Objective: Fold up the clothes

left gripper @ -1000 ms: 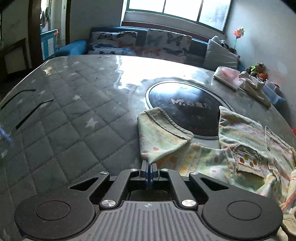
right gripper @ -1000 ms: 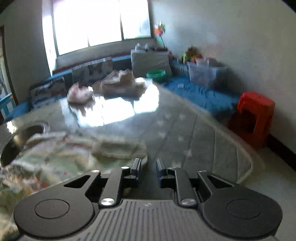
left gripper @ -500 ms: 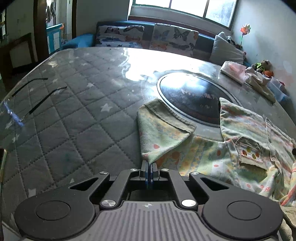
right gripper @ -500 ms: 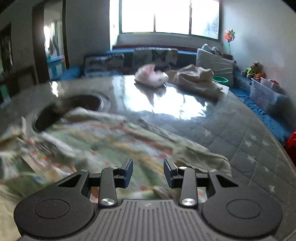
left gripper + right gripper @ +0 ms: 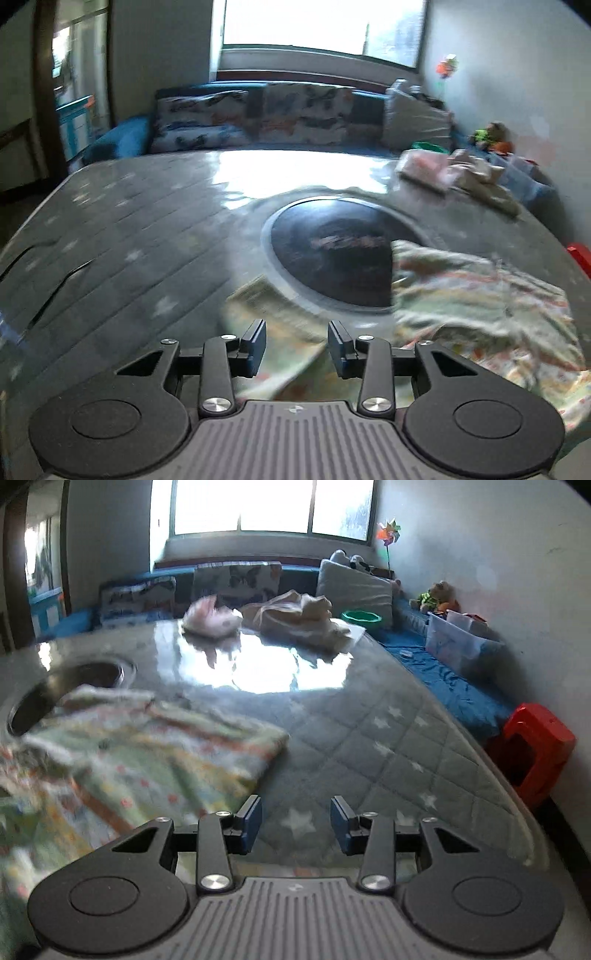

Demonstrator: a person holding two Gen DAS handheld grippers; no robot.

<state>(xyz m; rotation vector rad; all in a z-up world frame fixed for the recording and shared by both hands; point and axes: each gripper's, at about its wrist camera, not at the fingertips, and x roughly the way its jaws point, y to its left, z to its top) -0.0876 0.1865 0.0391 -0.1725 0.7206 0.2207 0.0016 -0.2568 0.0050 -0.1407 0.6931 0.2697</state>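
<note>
Jaws of left hand-held gripper (image 5: pixel 296 341) and right hand-held gripper (image 5: pixel 296 819) have just spread, clear of the shirt (image 5: pixel 480 295).

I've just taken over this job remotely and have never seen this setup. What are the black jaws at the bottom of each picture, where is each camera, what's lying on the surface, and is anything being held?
There is no robot arm. A person holds a two-finger gripper in each hand, and each gripper carries a fisheye camera that looks forward along its fingers. So one picture is the left gripper's view and the other is the right gripper's.

Both look across a quilted grey mattress with white stars and a dark round emblem. On it lies a pale patterned shirt, blurred in both views. Farther back sit a pink bundle and a beige pile of clothes.

Nothing is held. Both grippers' jaws have just been opening and stand apart. The shirt shows below the left gap, not pinched; only bare mattress shows in the right one.
</note>
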